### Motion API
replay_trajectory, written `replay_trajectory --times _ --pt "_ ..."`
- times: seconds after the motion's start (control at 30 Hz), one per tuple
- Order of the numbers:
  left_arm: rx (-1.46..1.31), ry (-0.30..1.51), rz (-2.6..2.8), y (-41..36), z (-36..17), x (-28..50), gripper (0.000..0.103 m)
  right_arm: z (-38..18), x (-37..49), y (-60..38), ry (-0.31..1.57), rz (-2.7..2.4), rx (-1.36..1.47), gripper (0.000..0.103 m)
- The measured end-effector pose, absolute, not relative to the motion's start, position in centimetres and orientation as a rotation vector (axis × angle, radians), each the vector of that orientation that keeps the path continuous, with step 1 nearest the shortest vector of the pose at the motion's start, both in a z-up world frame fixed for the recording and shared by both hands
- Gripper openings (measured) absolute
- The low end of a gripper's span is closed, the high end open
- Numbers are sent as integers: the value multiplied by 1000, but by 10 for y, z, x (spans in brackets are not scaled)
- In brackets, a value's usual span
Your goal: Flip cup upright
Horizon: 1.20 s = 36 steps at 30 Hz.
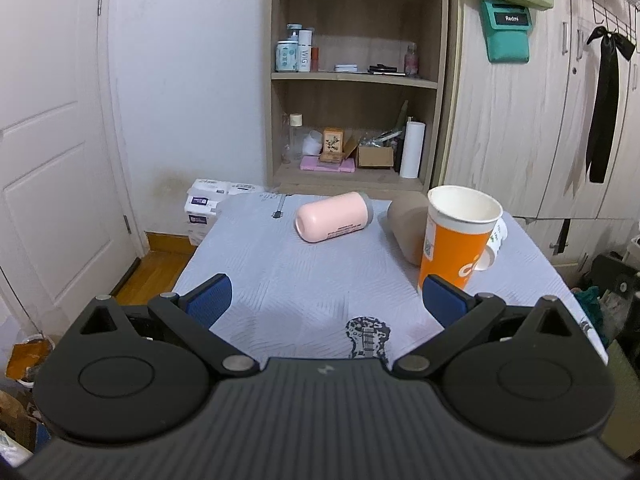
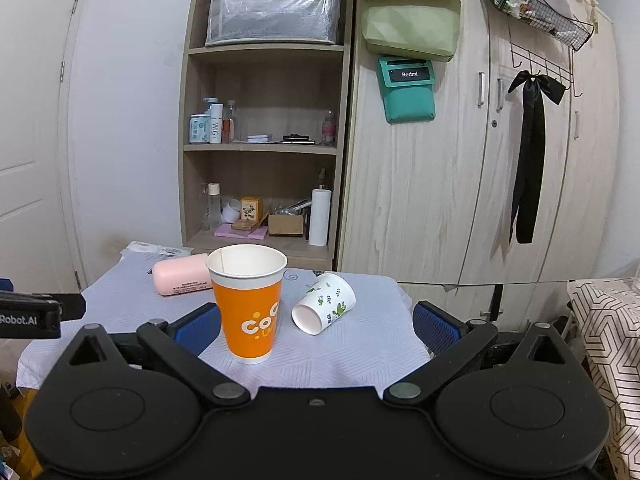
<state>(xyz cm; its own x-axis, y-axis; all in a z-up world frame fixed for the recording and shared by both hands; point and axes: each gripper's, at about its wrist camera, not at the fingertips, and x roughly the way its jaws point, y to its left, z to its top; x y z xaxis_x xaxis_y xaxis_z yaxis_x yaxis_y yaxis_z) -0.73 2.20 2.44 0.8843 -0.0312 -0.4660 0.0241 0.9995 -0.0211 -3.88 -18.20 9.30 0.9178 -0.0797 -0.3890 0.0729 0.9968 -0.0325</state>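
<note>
An orange paper cup [image 2: 248, 304] stands upright on the table; it also shows in the left wrist view [image 1: 456, 240]. A white cup with green leaves [image 2: 324, 309] lies on its side to its right, mouth toward me, mostly hidden behind the orange cup in the left wrist view [image 1: 495, 246]. A pink cup [image 1: 334, 216] lies on its side farther back, also in the right wrist view [image 2: 182, 276]. A tan cup [image 1: 408, 224] lies behind the orange cup. My left gripper [image 1: 326, 300] is open and empty. My right gripper [image 2: 316, 326] is open and empty, just in front of the orange and white cups.
The table [image 1: 280, 272] has a pale grey cloth with guitar prints. A wooden shelf unit [image 2: 264, 152] and wardrobe [image 2: 460, 184] stand behind it. White packs [image 1: 204, 208] sit at the far left corner. The left gripper's body [image 2: 30, 314] shows at the left edge.
</note>
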Motion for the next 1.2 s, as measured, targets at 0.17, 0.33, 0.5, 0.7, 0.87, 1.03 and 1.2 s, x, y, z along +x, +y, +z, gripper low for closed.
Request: replay_trajectory --times 0.17,0.33,0.5,0.7,0.87,1.03,1.2 --pt "26 498 -35 18 21 -7 103 90 -40 -180 383 -93 -50 103" --pt "32 498 -30 19 20 -6 103 90 -38 -183 400 -91 -31 103" --pt "29 494 -22 20 19 -5 103 89 -36 -183 408 -92 -35 103" --pt "22 484 -26 22 18 -5 103 87 -35 -181 410 -89 -40 103" --pt "31 484 -27 21 19 -5 103 87 -35 -180 412 -87 -43 103" --pt "40 488 -16 20 19 -4 103 87 -33 -181 419 -88 -43 103" --pt "48 472 -6 21 21 -6 103 87 -33 -183 422 -89 -38 103"
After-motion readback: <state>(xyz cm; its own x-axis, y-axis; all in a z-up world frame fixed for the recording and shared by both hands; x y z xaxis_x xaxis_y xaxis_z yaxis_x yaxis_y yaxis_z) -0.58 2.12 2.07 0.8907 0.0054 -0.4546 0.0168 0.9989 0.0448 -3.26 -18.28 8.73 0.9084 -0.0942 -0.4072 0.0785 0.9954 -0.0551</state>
